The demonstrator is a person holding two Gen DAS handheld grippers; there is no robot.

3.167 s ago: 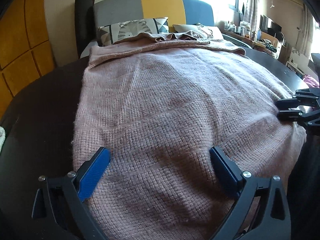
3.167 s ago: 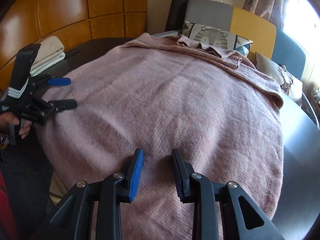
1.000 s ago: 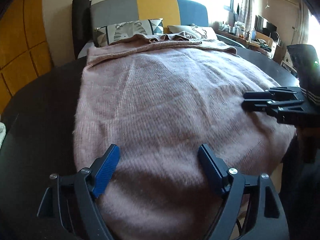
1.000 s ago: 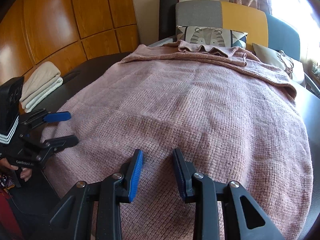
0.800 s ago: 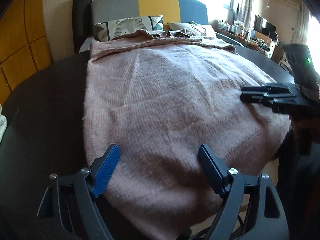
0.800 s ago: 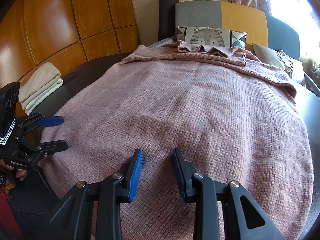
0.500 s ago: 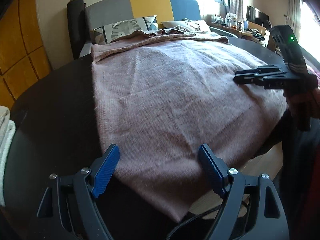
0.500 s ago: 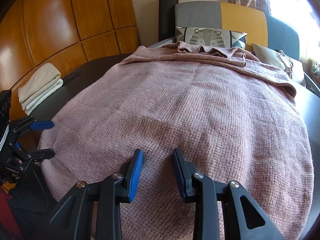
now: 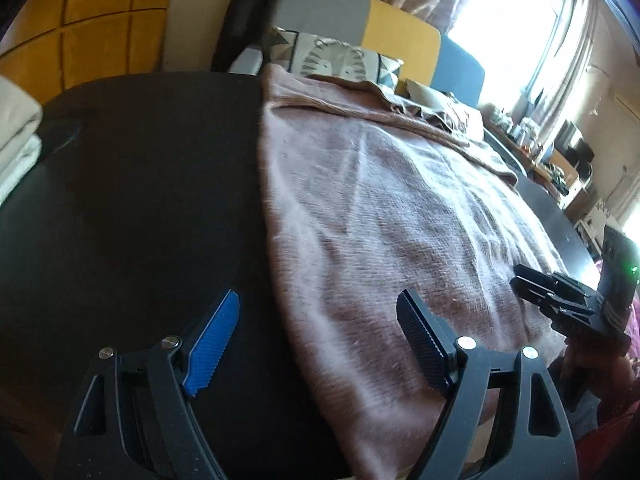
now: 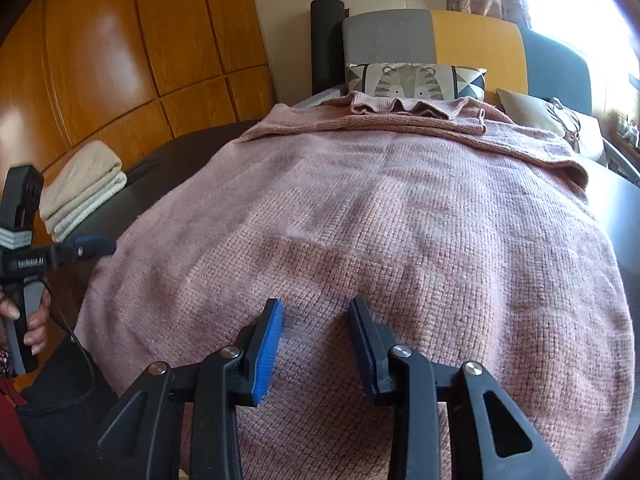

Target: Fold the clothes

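A large pink knitted garment [image 10: 400, 240] lies spread flat over a dark round table [image 9: 140, 200], with its far end folded back near the sofa. My left gripper [image 9: 316, 300] hovers open and wide over the garment's near left edge [image 9: 280, 280], one pad above bare table and the other above the knit. My right gripper [image 10: 316, 304] sits low over the garment's near right part. Its jaws are opening, with fabric lying flat beneath the gap and nothing pinched. Each gripper shows in the other's view, the right gripper [image 9: 518, 276] and the left gripper [image 10: 96, 246], the latter held by a hand [image 10: 32, 332].
A stack of folded beige cloths [image 10: 80, 188] rests on the table's left side. Behind the table stands a grey, yellow and blue sofa [image 10: 440, 36] with a tiger cushion [image 10: 416, 80]. Wooden wall panels [image 10: 120, 60] rise on the left. Cluttered furniture [image 9: 560, 160] stands by the window.
My left gripper has slid leftward and rolled, so the garment's left edge and more bare table now lie under it. The right gripper's jaws have widened slightly. The garment has stayed put.
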